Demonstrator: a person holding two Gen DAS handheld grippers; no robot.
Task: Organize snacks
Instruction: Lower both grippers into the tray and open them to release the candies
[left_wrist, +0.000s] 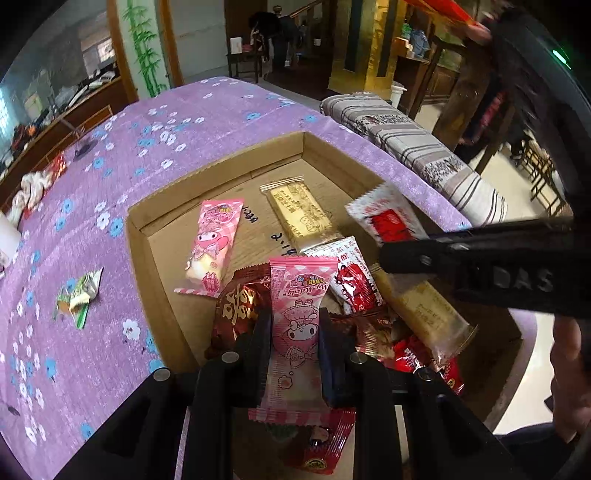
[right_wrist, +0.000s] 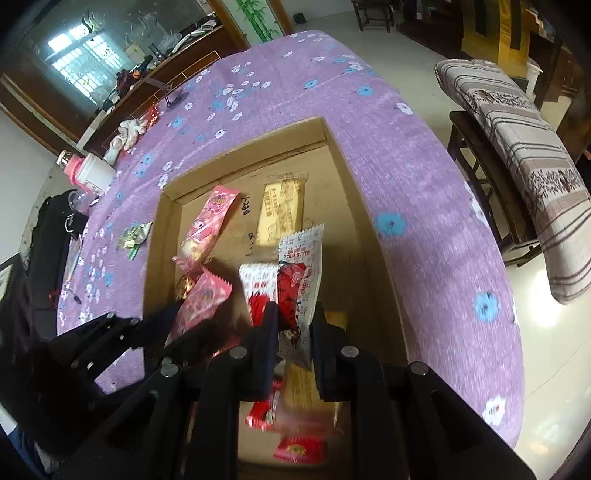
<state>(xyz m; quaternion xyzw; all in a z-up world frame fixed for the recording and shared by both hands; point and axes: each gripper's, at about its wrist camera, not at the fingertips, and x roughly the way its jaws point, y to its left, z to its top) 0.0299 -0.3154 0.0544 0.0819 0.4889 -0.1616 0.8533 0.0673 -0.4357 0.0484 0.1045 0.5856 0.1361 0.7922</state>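
A shallow cardboard box (left_wrist: 162, 291) (right_wrist: 373, 229) lies on the purple flowered tablecloth and holds several wrapped snacks. My left gripper (left_wrist: 293, 332) is shut on a pink My Melody snack (left_wrist: 295, 325) and holds it over the box's near end; this snack also shows in the right wrist view (right_wrist: 201, 302). My right gripper (right_wrist: 293, 321) is shut on a white and red snack (right_wrist: 299, 280), also over the box. Another pink snack (left_wrist: 212, 247), a gold bar (left_wrist: 299, 212) and dark red packets (left_wrist: 236, 310) lie inside.
A green wrapped candy (left_wrist: 79, 295) (right_wrist: 135, 236) lies on the cloth left of the box. A pink-capped bottle (right_wrist: 88, 171) and white cloth items (right_wrist: 129, 133) sit at the far left. A striped cushioned bench (right_wrist: 524, 155) stands right of the table.
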